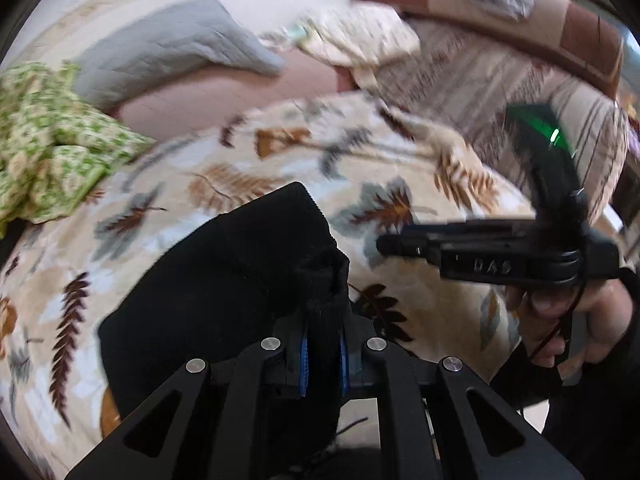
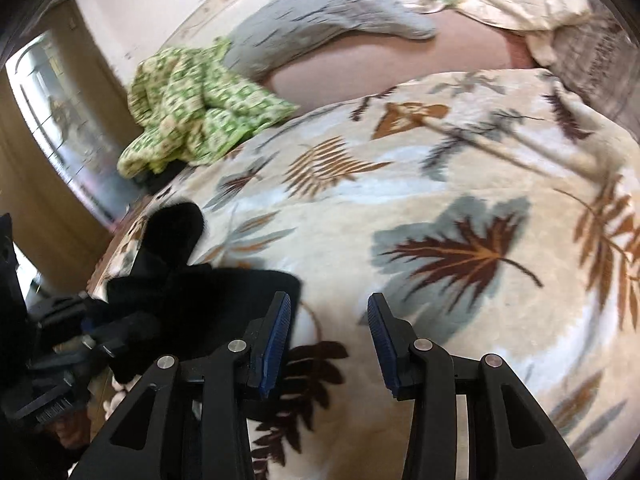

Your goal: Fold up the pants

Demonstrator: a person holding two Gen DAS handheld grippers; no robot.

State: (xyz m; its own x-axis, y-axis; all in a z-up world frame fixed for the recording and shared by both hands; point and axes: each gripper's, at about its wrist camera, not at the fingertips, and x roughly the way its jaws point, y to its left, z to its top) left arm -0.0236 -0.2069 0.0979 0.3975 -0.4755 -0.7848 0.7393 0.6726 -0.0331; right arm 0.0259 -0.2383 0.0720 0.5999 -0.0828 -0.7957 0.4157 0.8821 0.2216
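Black pants point(image 1: 224, 280) lie bunched on a leaf-patterned blanket point(image 1: 248, 168). My left gripper point(image 1: 323, 354) is shut on a fold of the pants, the cloth pinched between its blue pads. In the right wrist view the pants point(image 2: 176, 284) sit at the lower left, with the left gripper point(image 2: 92, 336) shut on them. My right gripper point(image 2: 329, 322) is open and empty, hovering over the blanket point(image 2: 440, 184) just right of the pants. It also shows in the left wrist view point(image 1: 384, 245), held by a hand at the right.
A green patterned cloth point(image 1: 48, 136) lies at the left. A grey quilted pillow point(image 1: 176, 48) and a cream pillow point(image 1: 360, 36) lie behind on a pink sheet point(image 1: 224, 88). A brown headboard point(image 1: 580, 36) curves at the back right. A doorway point(image 2: 52, 128) is at the left.
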